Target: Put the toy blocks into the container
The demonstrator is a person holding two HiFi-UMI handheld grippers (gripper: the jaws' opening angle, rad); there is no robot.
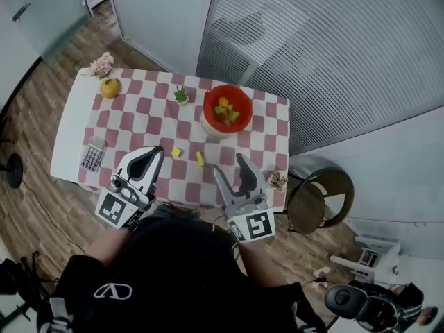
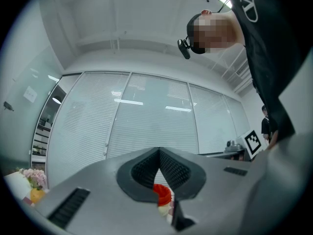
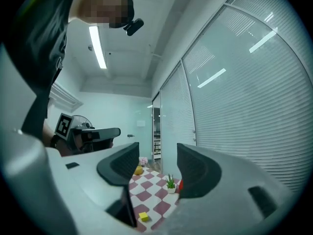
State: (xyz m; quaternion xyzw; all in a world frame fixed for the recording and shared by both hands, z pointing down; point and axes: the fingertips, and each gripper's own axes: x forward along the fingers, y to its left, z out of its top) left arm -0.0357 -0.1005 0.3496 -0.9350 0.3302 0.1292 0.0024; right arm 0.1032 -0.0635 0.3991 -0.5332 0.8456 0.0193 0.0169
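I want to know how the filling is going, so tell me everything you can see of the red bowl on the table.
The red bowl is round and wide-mouthed. It looks like plastic, with a pale lower part showing under its rim. It stands upright on the checked tablecloth toward the table's far right side, just right of a small potted plant and apart from it. Inside lies a small heap of yellow and green blocks. Nothing but the cloth touches the bowl.

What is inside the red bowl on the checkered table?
The red bowl holds a small pile of yellow and green blocks. Any blocks beneath the top ones, and the bowl's bottom, are covered by the pile.
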